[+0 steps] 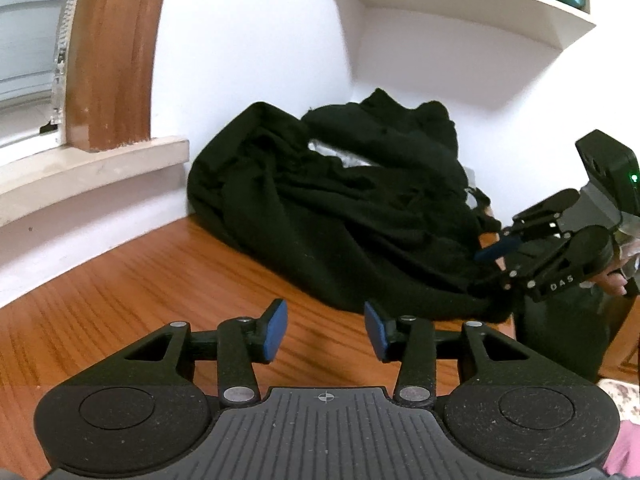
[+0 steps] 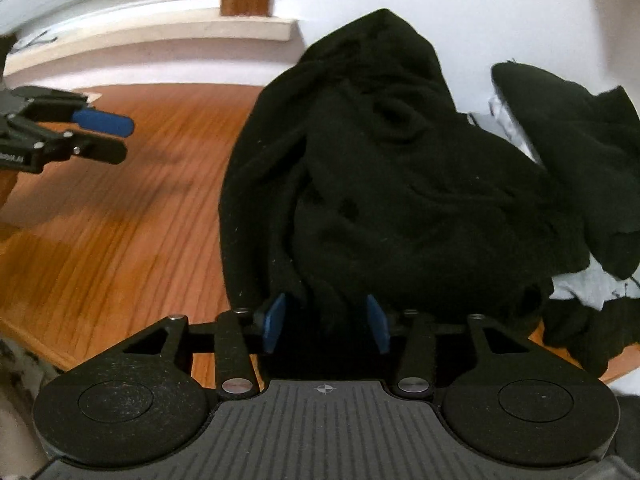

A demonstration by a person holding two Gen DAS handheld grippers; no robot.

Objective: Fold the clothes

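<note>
Left gripper (image 1: 326, 330): your jaws stand apart with nothing between them, only bare wooden tabletop (image 1: 120, 312) under the blue pads. It hovers short of the cloth, apart from it.

Black garment (image 1: 340, 208): it lies heaped against the white wall (image 1: 248, 40) in the far corner of the tabletop, ahead and to the right of your left gripper. Its long axis appears to run from the wall corner down toward the near right edge.

Right gripper (image 2: 326, 322): your jaws are parted, with a fold of the black garment lying between the pads. I judge they straddle it and do not pinch it; whether a pad touches cloth I cannot tell.

Nearer hand: the right one, already at the garment's near edge. The left has to travel forward and to the right to reach cloth.

Coming move, as a judgement: close the right on that near fold, then bring the left to the left flank of the heap so you can spread it.

Count: two grippers; black cloth in at least two lumps, possibly separate garments; one pale grey piece (image 2: 580, 288) peeking from under the right lump.
</note>
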